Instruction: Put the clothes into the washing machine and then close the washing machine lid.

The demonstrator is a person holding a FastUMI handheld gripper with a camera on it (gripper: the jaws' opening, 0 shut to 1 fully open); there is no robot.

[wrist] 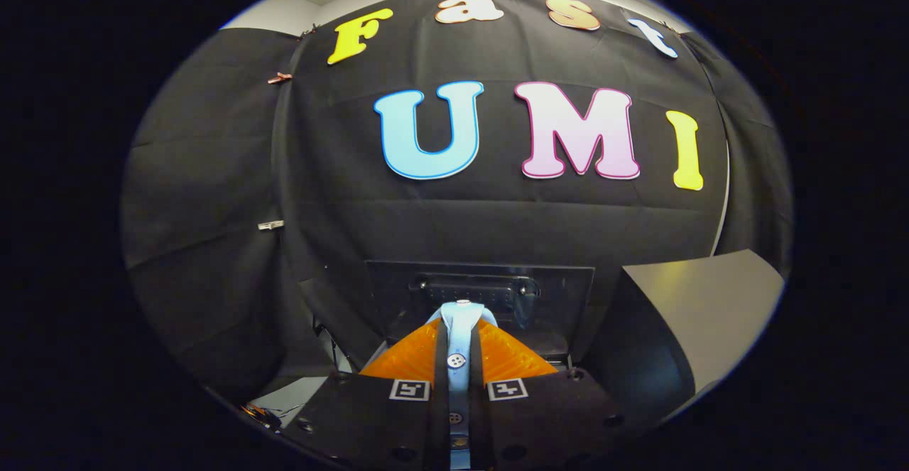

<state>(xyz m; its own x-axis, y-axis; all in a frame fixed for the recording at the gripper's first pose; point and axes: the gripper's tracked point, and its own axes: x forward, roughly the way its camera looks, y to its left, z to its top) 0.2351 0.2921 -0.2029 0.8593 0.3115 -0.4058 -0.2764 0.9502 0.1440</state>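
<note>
**A:** What is the gripper (458, 329) doing?

**B:** Its two fingers (497, 357) are drawn close together, pinching a strip of light blue cloth (460, 336) between them. Both fingers press on the fabric from either side, so it is held firmly.

**A:** What does the cloth look like?

**B:** It seems to be the buttoned edge of a garment. A small pale button (456, 361) sits on the strip between the fingers, and a second button (455, 418) shows lower down, nearer the gripper body. The fabric runs up along the gap and folds over just past the fingertips. How much more of the garment hangs below cannot be told.

**A:** And beyond the fingers?

**B:** Just ahead of them stands a dark, glossy panel (554, 300), upright or nearly so, with a recessed handle-like fitting (476, 290) near its top. It looks like the raised lid of the washing machine, though the tub itself cannot be made out. A grey, flat surface (703, 300) lies off to the right of the panel. Behind everything hangs the black cloth wall (213, 172) of the booth, held with small clips (270, 225) along a seam on the left.
</note>
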